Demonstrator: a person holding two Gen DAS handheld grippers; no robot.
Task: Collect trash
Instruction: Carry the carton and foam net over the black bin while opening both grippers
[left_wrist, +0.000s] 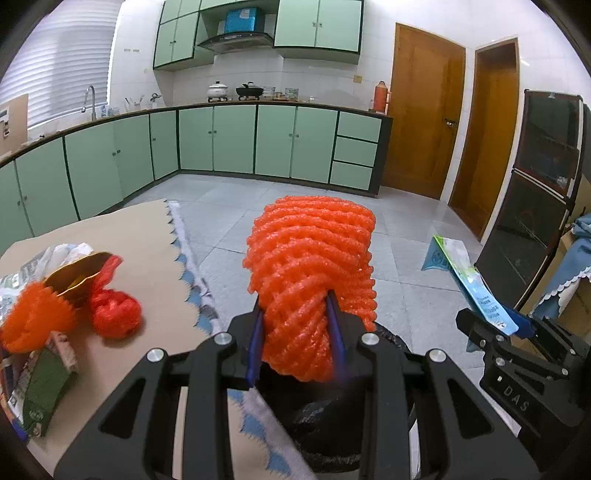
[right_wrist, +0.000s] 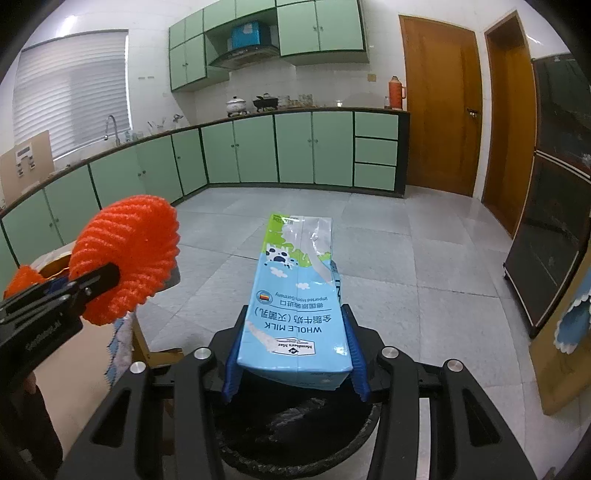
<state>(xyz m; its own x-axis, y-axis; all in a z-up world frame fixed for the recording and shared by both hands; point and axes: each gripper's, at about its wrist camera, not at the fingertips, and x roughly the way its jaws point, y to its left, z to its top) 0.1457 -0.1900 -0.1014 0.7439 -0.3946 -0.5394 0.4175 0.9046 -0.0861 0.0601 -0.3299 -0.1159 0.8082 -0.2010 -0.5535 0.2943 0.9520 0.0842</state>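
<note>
Black left hand-held gripper (left_wrist: 295, 321) clamps knobbly orange foam netting (left_wrist: 312, 266); right hand-held gripper (right_wrist: 293, 347) clamps glossy milk carton (right_wrist: 295, 295).

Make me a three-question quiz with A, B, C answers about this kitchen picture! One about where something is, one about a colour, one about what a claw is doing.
1. Where is the black-lined round trash bin?
A. on the counter
B. right below the two claws
C. beside the wooden door

2. What colour is the foam net fruit sleeve in the left claw?
A. orange
B. green
C. white

3. What is the right claw doing?
A. hanging empty
B. squeezing a red thermos
C. holding a blue whole-milk carton

Answers:
1 B: the black-lined round trash bin shows just under the claws in both views.
2 A: the foam net fruit sleeve between the left claw's blue pads is bright orange.
3 C: the right claw grips the blue whole-milk carton on both sides.
</note>
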